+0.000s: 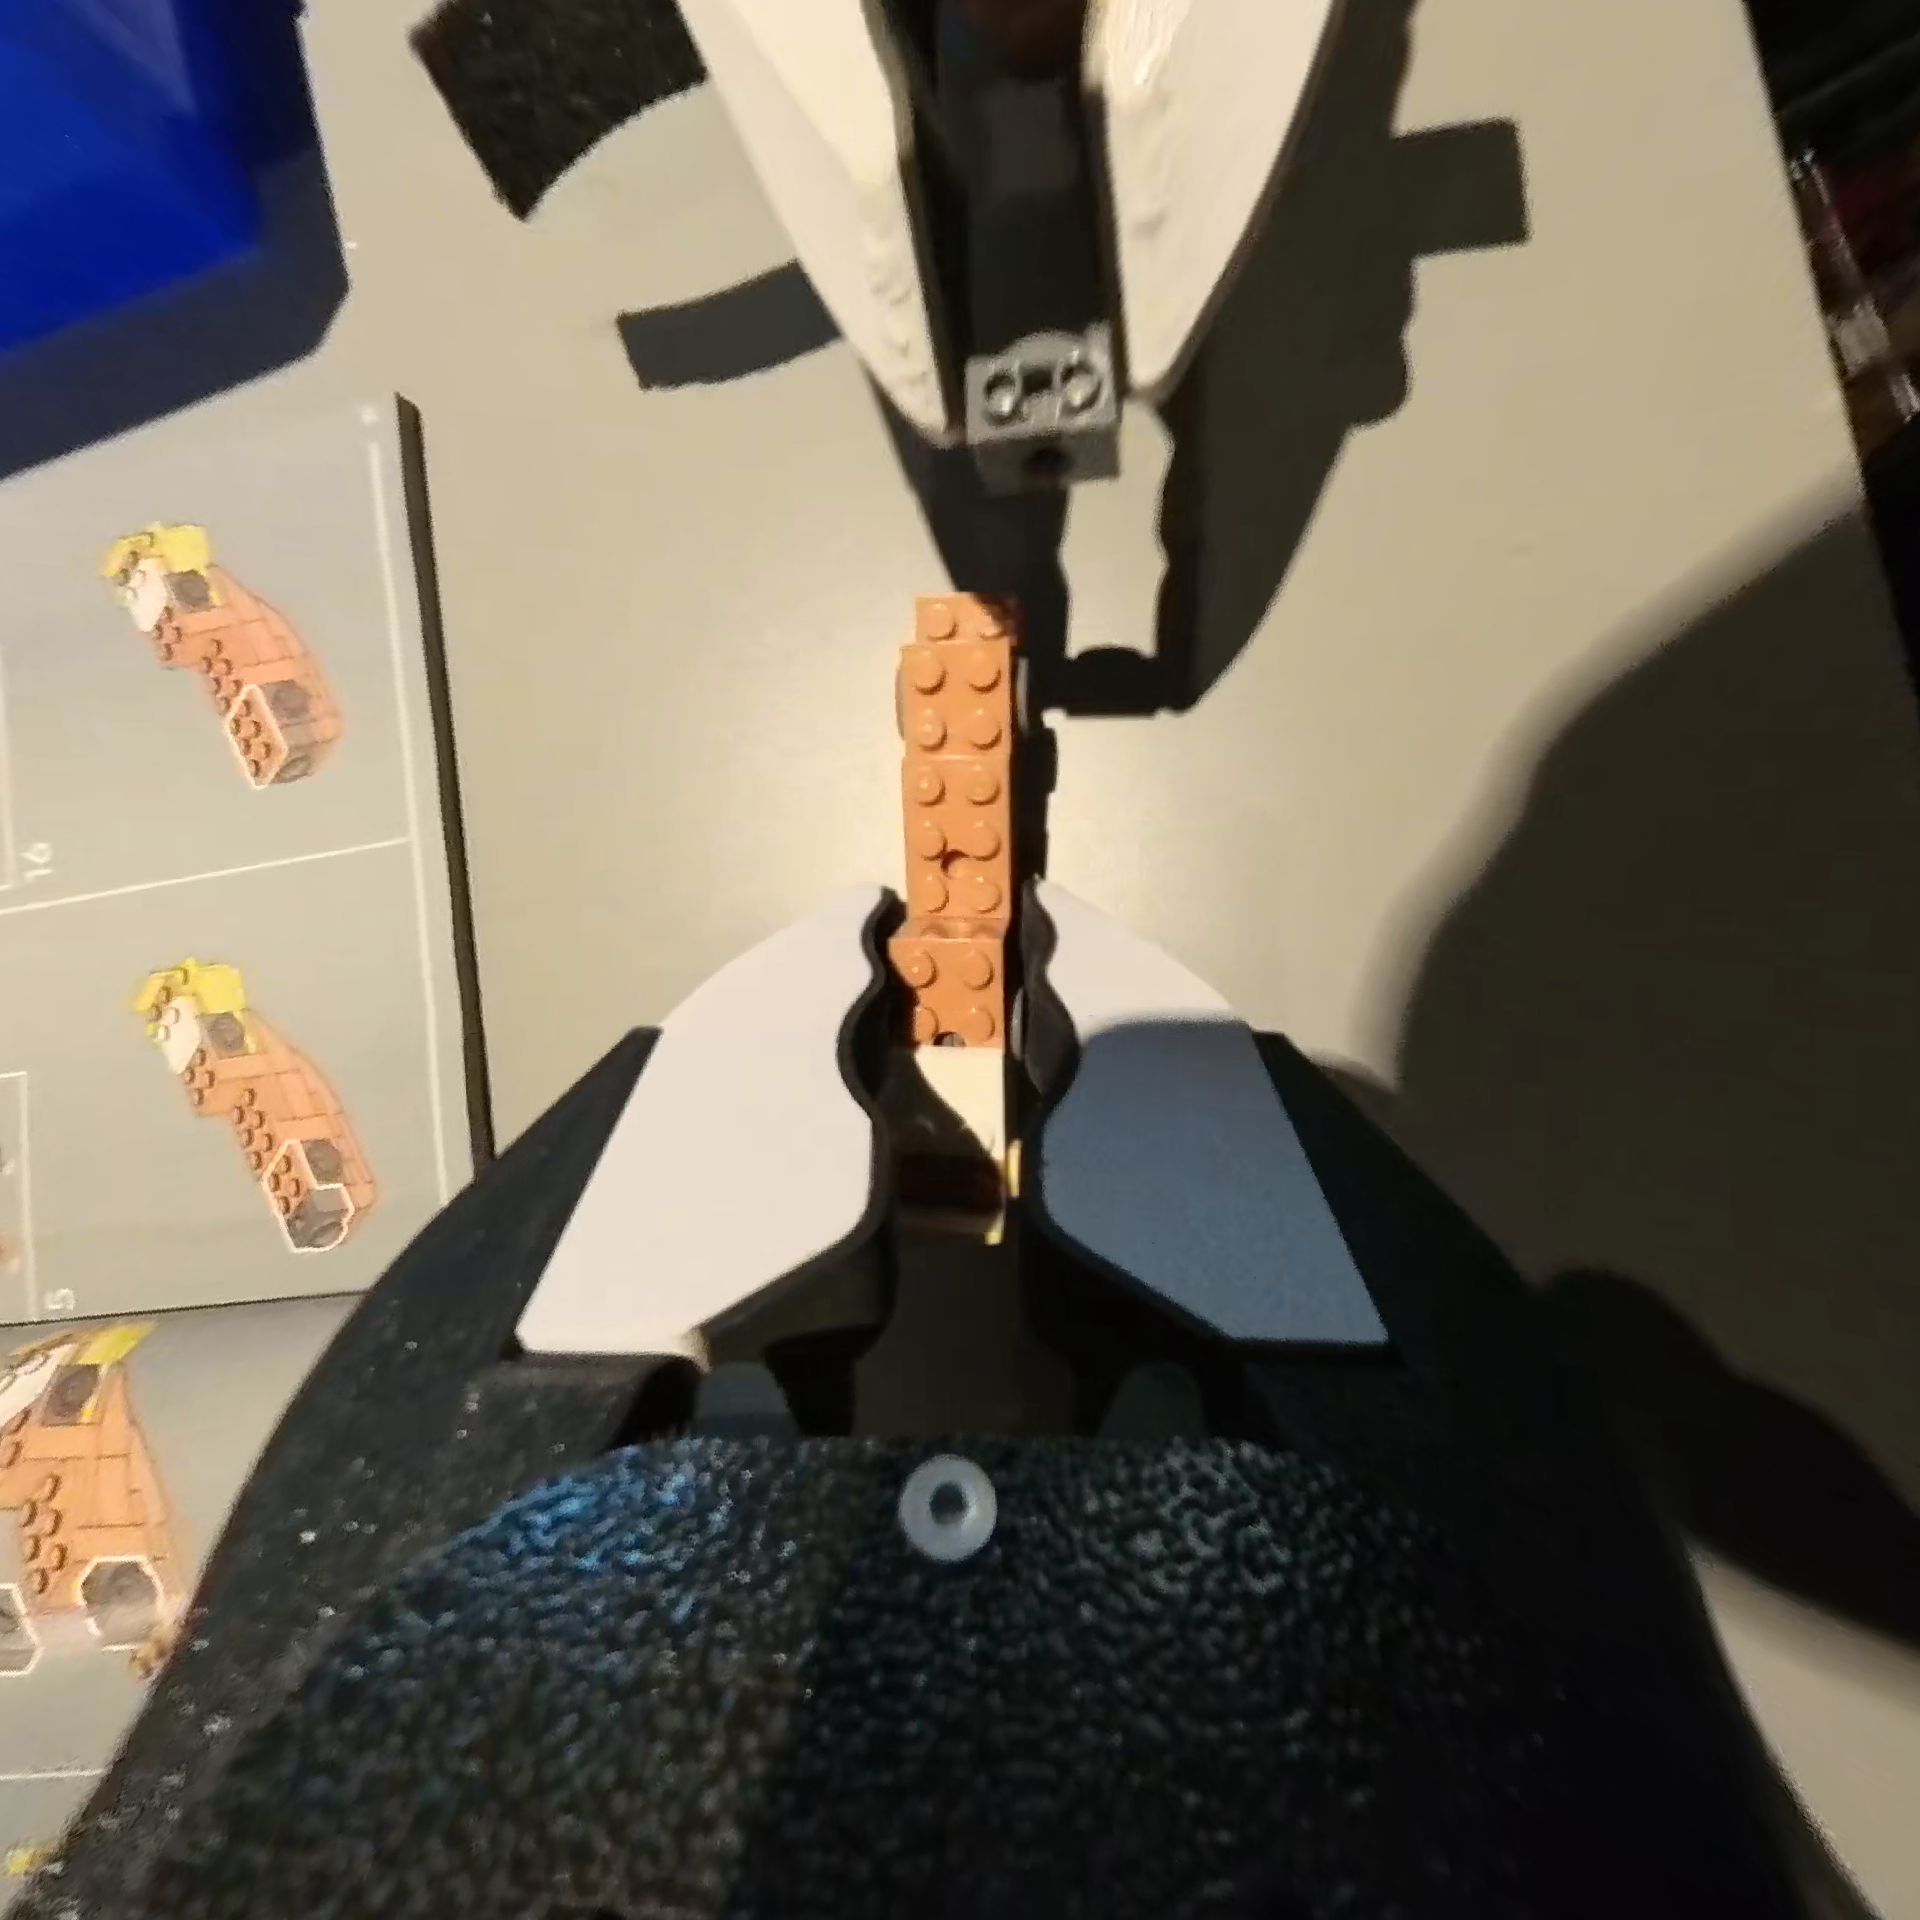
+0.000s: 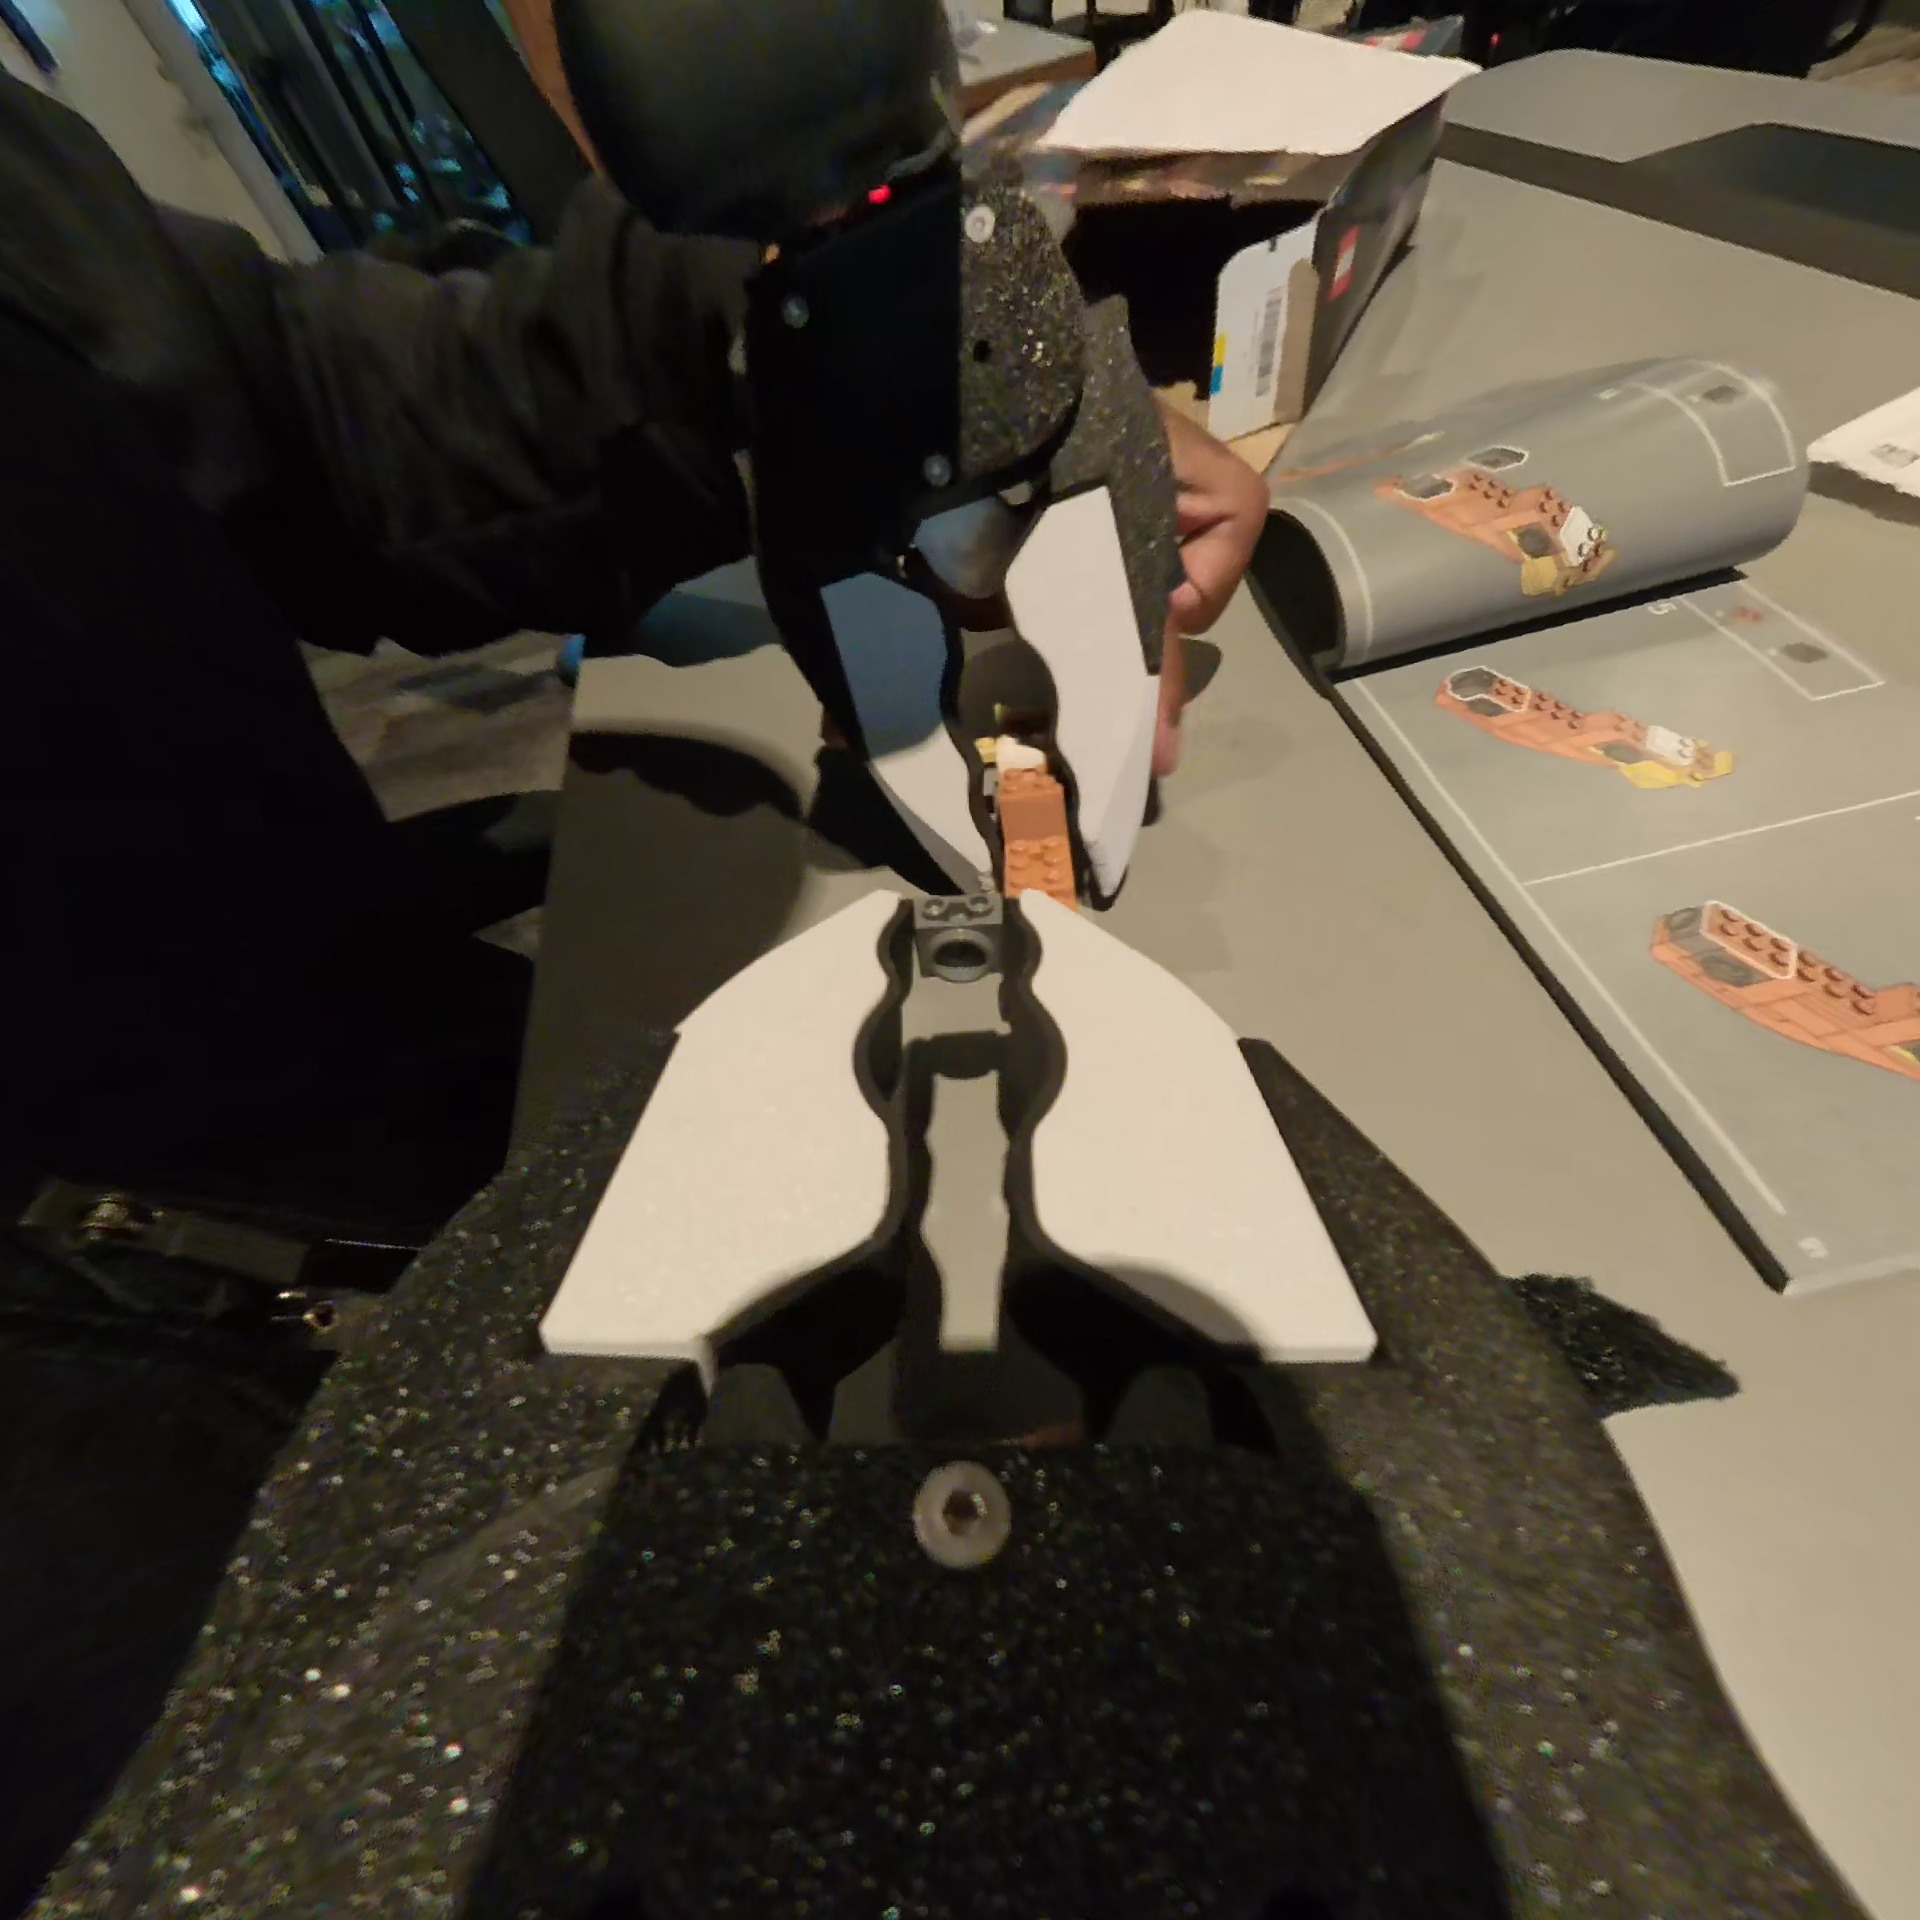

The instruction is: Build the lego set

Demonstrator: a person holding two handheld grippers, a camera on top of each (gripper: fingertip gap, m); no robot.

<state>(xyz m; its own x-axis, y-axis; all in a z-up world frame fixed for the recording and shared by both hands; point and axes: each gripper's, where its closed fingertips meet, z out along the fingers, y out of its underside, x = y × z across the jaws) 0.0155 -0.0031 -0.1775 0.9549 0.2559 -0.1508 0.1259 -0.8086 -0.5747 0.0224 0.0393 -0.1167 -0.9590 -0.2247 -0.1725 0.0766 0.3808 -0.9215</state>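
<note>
1. The left gripper point(image 1: 951, 935) pinches the near end of a tan brick assembly point(image 1: 956, 769), which juts forward above the grey table point(image 1: 644, 644).
2. The right gripper point(image 2: 958, 914) clamps a dark grey brick point(image 2: 958, 940) at its tips, just short of the assembly's far end.
3. The open instruction booklet point(image 2: 1621, 935) lies beside them; a torn cardboard box point(image 2: 1299, 260) sits beyond it.

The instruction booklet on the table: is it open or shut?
Open. The instruction booklet lies spread on the table, building pictures showing, and one page curls upward.
</note>
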